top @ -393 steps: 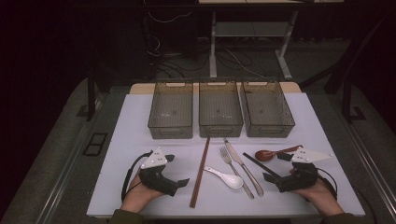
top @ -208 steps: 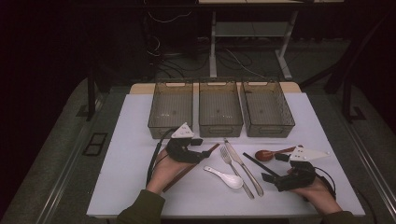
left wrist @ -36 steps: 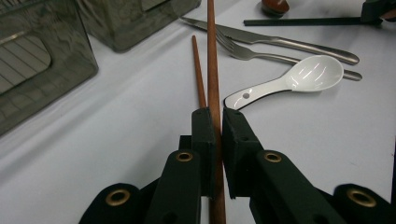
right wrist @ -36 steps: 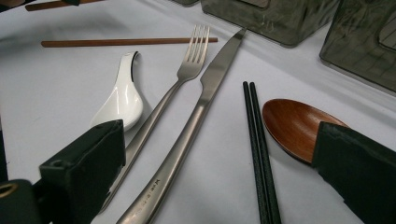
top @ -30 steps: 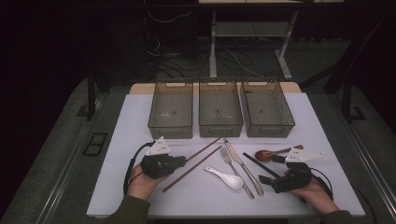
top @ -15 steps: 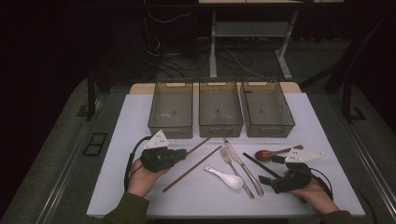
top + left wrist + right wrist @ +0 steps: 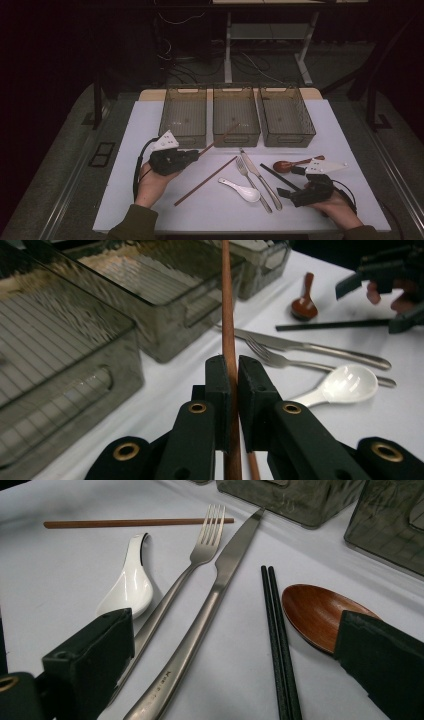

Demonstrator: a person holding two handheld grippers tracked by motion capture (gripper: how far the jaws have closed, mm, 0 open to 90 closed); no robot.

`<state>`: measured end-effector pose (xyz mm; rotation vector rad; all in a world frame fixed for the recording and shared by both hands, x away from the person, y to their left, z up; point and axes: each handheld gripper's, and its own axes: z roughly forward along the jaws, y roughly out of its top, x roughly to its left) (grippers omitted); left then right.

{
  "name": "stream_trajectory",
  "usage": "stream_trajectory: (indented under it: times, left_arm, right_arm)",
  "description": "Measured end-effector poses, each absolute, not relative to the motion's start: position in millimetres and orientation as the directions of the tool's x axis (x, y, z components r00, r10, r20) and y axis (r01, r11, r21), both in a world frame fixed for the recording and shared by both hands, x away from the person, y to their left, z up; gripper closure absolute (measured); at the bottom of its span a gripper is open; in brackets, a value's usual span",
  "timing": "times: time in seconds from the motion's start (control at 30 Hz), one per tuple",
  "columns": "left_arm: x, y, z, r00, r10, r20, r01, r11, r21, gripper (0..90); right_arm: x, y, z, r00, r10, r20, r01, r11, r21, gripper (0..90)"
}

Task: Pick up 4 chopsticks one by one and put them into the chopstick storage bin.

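Observation:
My left gripper is shut on a brown chopstick, held off the table with its far tip at the front wall of the middle bin. The left gripper view has the jaws clamped on that chopstick. A second brown chopstick lies on the white table. My right gripper rests open at the front right, its jaws wide apart over the knife and black chopsticks, holding nothing.
Three clear bins stand in a row at the back: left, middle, right. Between the grippers lie a white spoon, fork, knife, black chopsticks and a wooden spoon.
My left gripper has moved forward toward the bins with one brown chopstick, whose tip now reaches the middle bin. The other chopstick and the right gripper have stayed put.

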<state>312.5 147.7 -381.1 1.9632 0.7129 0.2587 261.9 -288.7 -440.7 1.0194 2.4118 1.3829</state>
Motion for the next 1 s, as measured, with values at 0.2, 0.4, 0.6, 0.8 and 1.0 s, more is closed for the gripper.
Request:
stream_trajectory:
  times: [0.2,0.4,0.6,0.8,1.0]
  left_arm:
    - [320,151,-379,0.793,0.600,-0.110,0.370,-0.328,0.869,83.0]
    - [327,156,-376,0.786,0.608,-0.111,0.369,-0.318,0.874,83.0]
    - [337,160,-371,0.780,0.616,-0.114,0.370,-0.307,0.877,83.0]
    - [352,168,-365,0.769,0.630,-0.107,0.371,-0.304,0.878,83.0]
    - [370,175,-359,0.751,0.651,-0.109,0.374,-0.283,0.883,83.0]
  right_arm:
    - [262,-289,-440,-0.750,0.637,0.177,0.473,0.331,0.817,2.7]
    - [263,-290,-441,-0.745,0.643,0.178,0.476,0.326,0.817,2.7]
    - [263,-289,-442,-0.743,0.646,0.178,0.481,0.329,0.813,2.7]
    - [263,-289,-442,-0.741,0.646,0.184,0.486,0.326,0.811,2.7]
    - [264,-289,-444,-0.739,0.647,0.186,0.489,0.326,0.809,2.7]
